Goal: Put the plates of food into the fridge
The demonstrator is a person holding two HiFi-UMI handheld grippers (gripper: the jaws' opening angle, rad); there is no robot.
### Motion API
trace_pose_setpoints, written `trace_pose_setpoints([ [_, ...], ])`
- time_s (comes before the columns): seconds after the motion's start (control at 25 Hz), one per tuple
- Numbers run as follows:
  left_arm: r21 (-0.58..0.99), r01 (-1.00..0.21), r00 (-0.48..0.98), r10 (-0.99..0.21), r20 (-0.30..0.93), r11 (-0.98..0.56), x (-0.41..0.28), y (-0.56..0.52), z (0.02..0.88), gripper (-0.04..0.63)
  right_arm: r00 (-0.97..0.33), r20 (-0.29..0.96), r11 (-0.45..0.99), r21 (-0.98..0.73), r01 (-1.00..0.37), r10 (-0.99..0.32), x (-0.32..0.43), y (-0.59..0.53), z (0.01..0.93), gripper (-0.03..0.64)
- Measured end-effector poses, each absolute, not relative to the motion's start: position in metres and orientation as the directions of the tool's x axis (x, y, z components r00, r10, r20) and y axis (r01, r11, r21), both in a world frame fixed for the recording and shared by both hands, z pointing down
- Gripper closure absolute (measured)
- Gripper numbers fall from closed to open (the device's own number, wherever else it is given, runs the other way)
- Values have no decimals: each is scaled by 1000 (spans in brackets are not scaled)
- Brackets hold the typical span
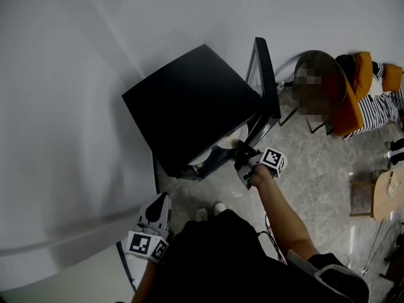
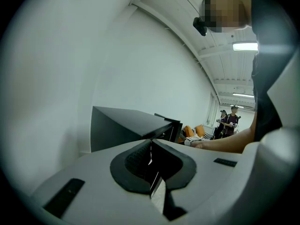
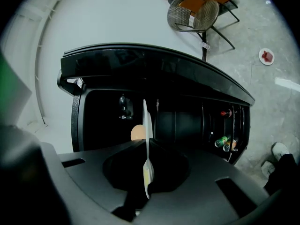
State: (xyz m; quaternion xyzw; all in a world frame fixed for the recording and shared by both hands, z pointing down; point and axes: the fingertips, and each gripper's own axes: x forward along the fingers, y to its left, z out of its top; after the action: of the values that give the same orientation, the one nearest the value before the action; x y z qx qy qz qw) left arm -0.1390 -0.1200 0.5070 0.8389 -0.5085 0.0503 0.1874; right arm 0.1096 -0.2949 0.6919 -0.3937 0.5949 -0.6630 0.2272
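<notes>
Nearest the head camera was the person's dark top, with the left gripper (image 1: 163,199) hanging low beside it over the floor, well clear of the fridge's near corner. Beyond, the black fridge (image 1: 189,100) stood against the white wall, its door (image 1: 265,74) swung open off the right edge of the top. The right gripper (image 1: 243,153) reached into the opening under the top's front edge, where a white plate (image 1: 228,139) showed just inside.

Seen from the left gripper view, the left gripper (image 2: 151,161) had its two dark pads pressed together with nothing between them. The fridge (image 2: 126,125) sat ahead, and the person's bare right forearm (image 2: 225,144) stretched toward it.

From the right gripper view, the right gripper (image 3: 146,172) was clamped on the near rim of the plate (image 3: 146,139), which appeared edge-on, a thin white line running into the dark fridge (image 3: 187,121) cavity. A round tan piece of food (image 3: 137,132), possibly a bun, showed on the plate's left face. Bottles (image 3: 222,142) lay in the door rack at the right. On the floor beyond the fridge's far edge stood a mesh chair (image 3: 194,11) and, apart from it, a small plate (image 3: 266,56) with something red on it.
</notes>
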Motion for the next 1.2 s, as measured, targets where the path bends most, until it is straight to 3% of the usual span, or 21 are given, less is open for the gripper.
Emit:
trace_pose_setpoints([
  [1.2, 272, -882, 456, -843, 284, -385, -143, -121, 511, 572, -544, 300, -236, -954, -186, -783, 90, -331, 705, 583],
])
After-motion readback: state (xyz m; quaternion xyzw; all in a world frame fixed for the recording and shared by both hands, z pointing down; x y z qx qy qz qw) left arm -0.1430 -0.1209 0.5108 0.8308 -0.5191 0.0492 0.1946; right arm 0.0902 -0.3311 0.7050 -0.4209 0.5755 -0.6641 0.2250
